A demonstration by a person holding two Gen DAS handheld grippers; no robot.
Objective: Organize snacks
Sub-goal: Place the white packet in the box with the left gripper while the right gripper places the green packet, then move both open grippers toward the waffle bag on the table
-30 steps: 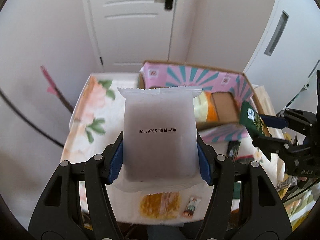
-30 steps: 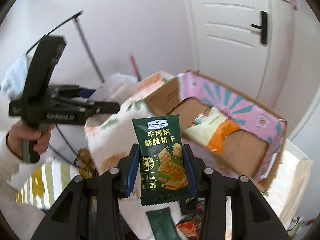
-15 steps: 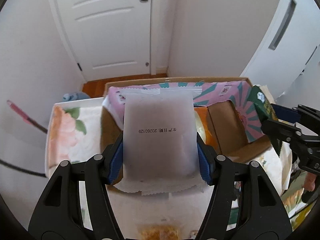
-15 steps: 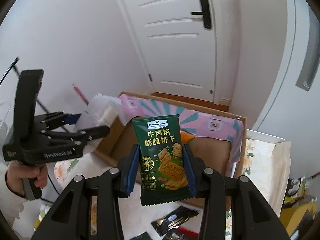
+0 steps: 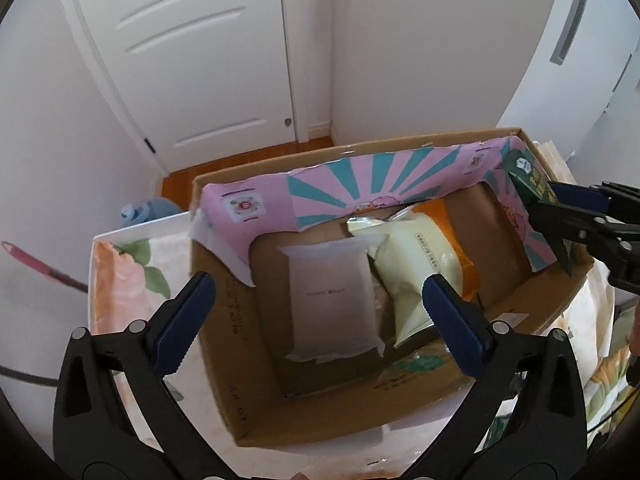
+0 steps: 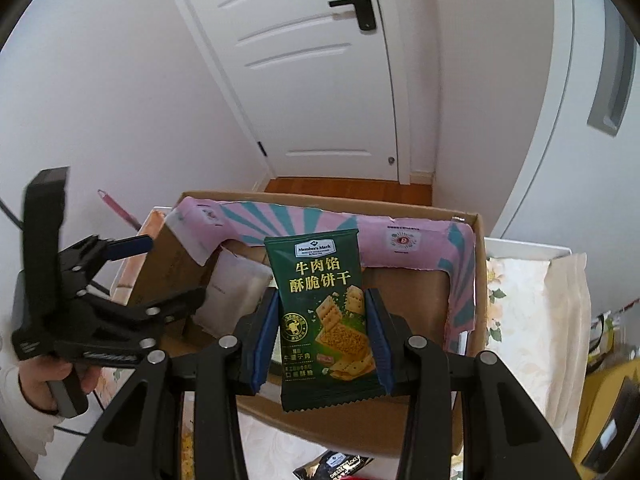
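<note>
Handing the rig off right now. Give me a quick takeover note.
Left gripper: open, empty, above the cardboard box.
Right gripper: shut on the green cracker packet, held upright over the box.
Done: white packet lies inside the box beside the cream-and-orange bag.
Left: drop the green cracker packet in; at least one dark packet remains outside, near the box.

A white panelled door (image 6: 304, 80) with a black lever handle (image 6: 358, 0) stands shut in the corner of a room with plain white walls (image 5: 400, 48). A strip of reddish-brown wooden floor (image 6: 348, 186) shows at its foot. To the right rises a white cabinet door (image 5: 580, 40) with a grey recessed handle (image 5: 570, 24). A floral cloth (image 5: 120, 264) covers the tabletop below. Soft, even daylight fills the room.
</note>
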